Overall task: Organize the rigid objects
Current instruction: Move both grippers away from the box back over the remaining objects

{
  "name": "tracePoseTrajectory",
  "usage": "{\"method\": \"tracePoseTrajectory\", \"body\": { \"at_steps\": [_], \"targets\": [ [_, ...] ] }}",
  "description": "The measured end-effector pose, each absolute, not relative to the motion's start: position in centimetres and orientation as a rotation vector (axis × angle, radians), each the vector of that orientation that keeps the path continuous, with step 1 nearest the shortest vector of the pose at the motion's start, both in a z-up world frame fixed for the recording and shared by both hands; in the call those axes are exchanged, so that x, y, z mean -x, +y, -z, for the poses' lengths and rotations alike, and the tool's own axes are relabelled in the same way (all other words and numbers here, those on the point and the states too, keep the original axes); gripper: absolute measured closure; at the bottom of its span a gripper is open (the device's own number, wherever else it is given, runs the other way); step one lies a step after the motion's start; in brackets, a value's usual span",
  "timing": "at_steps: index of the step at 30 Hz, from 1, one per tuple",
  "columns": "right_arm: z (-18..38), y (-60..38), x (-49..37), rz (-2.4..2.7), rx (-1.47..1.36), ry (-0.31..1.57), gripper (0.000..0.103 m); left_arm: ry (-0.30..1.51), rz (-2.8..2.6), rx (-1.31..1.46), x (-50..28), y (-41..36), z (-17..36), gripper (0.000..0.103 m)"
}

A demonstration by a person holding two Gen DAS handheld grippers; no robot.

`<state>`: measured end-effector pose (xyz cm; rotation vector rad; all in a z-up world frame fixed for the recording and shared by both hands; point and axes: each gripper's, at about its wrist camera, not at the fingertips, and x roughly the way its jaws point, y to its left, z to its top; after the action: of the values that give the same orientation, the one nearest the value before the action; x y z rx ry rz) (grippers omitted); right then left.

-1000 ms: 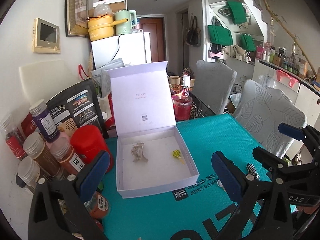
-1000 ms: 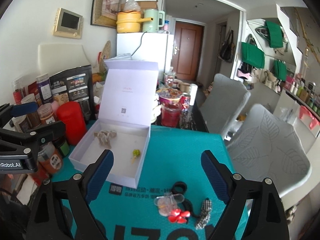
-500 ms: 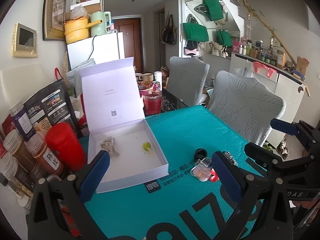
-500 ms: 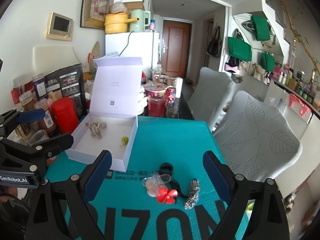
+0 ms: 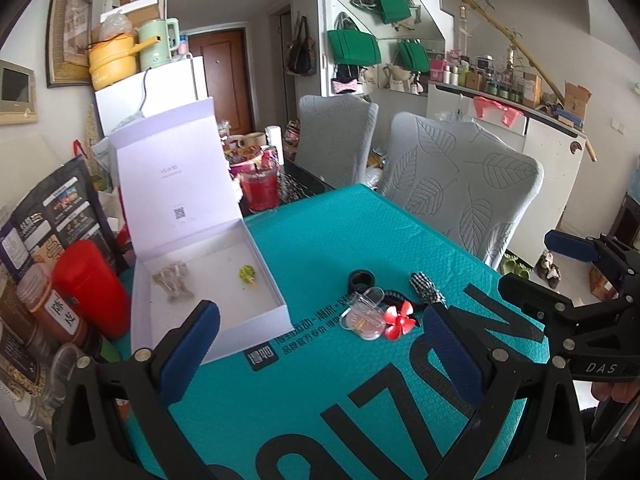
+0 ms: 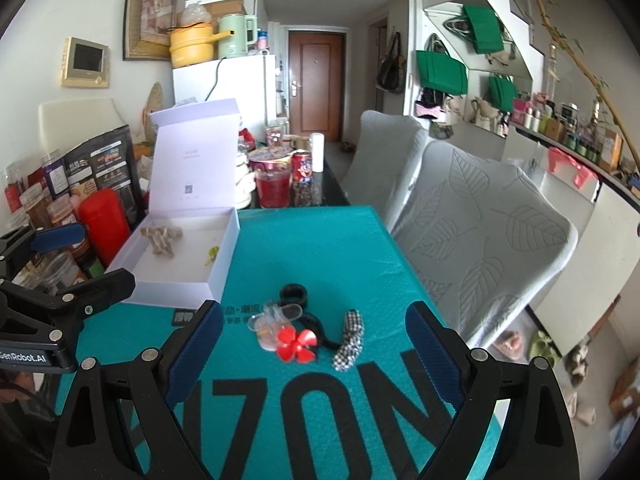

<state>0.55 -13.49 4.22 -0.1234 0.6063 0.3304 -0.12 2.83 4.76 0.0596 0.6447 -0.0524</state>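
Note:
An open white box [image 5: 276, 308] [image 6: 218, 284] with its lid raised sits on the teal mat [image 5: 340, 232] [image 6: 304, 240]. It holds a beige clip [image 5: 172, 280] [image 6: 162, 238] and a small yellow-green item [image 5: 247, 272] [image 6: 213, 253]. On the mat lie a black ring [image 5: 361, 280] [image 6: 293, 294], a clear clip [image 5: 362, 314] [image 6: 274, 320], a red flower clip [image 5: 399, 320] [image 6: 297, 346] and a checkered bow [image 5: 427, 294] [image 6: 350, 340]. My left gripper [image 5: 320, 344] and right gripper [image 6: 314, 344] are both open and empty, near the small items.
Spice jars [image 5: 48, 312] and a red canister [image 5: 94, 288] [image 6: 105, 228] crowd the left edge beside the box. A red jar [image 5: 260, 188] [image 6: 274, 190] and cups stand behind the mat. Two grey chairs [image 5: 460, 196] [image 6: 472, 216] line the right side.
Both grippers have drawn back and the left has swung right, so the small items on the mat now sit between its fingers. Nothing was picked up.

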Motion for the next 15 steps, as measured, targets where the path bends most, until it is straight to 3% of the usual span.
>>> {"method": "tracePoseTrajectory", "body": {
  "at_steps": [15],
  "targets": [
    [0.8,-16.9,-2.1,-0.304,0.045,0.692,0.010,0.759,0.166,-0.082,-3.2,1.7,0.5,0.000]
  ]
}}
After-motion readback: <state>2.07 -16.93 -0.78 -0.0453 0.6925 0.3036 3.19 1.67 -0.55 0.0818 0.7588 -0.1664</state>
